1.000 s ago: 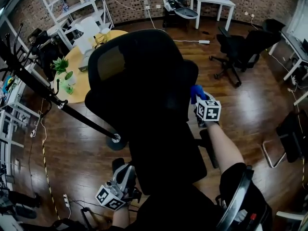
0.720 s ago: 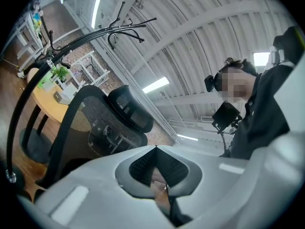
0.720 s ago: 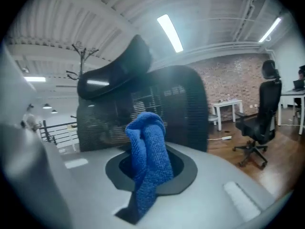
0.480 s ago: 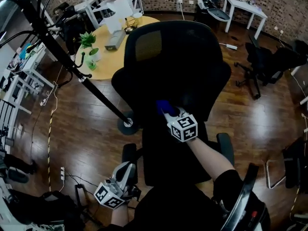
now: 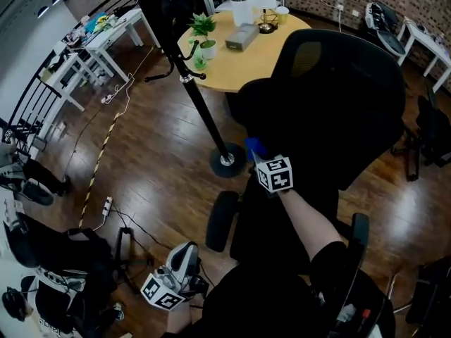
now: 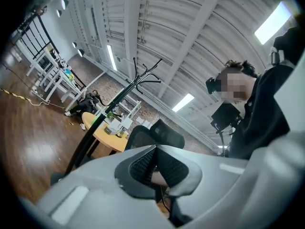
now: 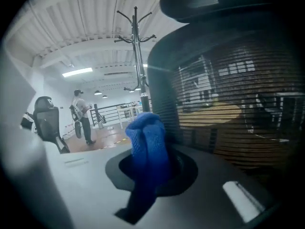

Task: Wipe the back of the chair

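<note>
A: Where is the left gripper [image 6: 155, 151]?

B: It hangs low at the person's left side, well apart from the chair. Its ribbed black fingers [image 6: 141, 165] are pressed together with nothing between them. Beyond them rise a tall black coat stand [image 6: 102, 123], then a round yellow wooden table [image 6: 108, 133].

A: Are there any containers?

B: They are on that table, far beyond the right gripper's fingers and to their left. A small white pot [image 5: 207, 48] holds a green leafy plant [image 5: 203, 25]. A flat grey box [image 5: 242, 36] lies near it, and its contents cannot be made out.

A: And the right gripper [image 7: 151, 163]?

B: Its fingers are clamped on a bunched blue cloth [image 7: 147, 142], which stands up between them. The black mesh-backed office chair [image 5: 338, 97] fills the space just right of those fingers. The cloth sits at the lower left edge of the chair's back. Whether the cloth touches the mesh cannot be told.

A: What does one view show that the others do not?

B: Only the head view shows the coat stand's round base [image 5: 227, 162], on the dark wooden floor [image 5: 141, 167] just left of the right fingers. Only the left gripper view shows the ceiling's strip lights [image 6: 185, 102]. Only the right gripper view shows a standing person [image 7: 81, 116] far off, left of its fingers. It also shows the table through the chair's mesh.
</note>
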Tool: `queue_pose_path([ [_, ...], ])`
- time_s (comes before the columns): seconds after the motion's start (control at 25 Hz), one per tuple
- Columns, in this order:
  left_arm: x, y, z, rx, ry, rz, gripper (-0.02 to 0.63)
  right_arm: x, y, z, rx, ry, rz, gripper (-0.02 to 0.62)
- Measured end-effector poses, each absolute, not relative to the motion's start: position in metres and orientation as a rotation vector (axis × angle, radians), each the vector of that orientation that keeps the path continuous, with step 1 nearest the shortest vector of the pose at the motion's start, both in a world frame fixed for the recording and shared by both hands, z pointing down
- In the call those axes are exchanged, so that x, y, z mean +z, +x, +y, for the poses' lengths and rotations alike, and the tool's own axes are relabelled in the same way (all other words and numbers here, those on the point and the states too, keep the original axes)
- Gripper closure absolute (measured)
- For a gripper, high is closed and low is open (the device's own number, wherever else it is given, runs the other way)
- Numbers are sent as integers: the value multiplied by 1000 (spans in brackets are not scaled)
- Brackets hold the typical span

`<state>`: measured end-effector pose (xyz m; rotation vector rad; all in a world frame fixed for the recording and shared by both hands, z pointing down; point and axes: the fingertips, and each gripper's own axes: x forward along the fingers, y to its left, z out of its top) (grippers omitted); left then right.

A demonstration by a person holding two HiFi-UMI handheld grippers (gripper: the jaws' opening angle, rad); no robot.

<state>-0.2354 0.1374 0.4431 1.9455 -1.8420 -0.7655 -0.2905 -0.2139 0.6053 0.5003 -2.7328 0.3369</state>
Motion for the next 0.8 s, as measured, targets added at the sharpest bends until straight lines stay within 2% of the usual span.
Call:
queue_pose_path([
  [0.16,443,-234,123,-745,1986,-1785,614,619,-252,-241,298,522,-2695,560],
  [0.32,447,-221,89,-710,2077,-1632,614,623,-183,-266,282,656,-2673,560],
  [0.64,447,-154,7,-656,2250,-1256,614,652,36,-339,529,1252,-2435,559],
  [0.8,450,-125,-12,-618,2285,-1150,614,656,98,-353,578,1390,-2354,559],
])
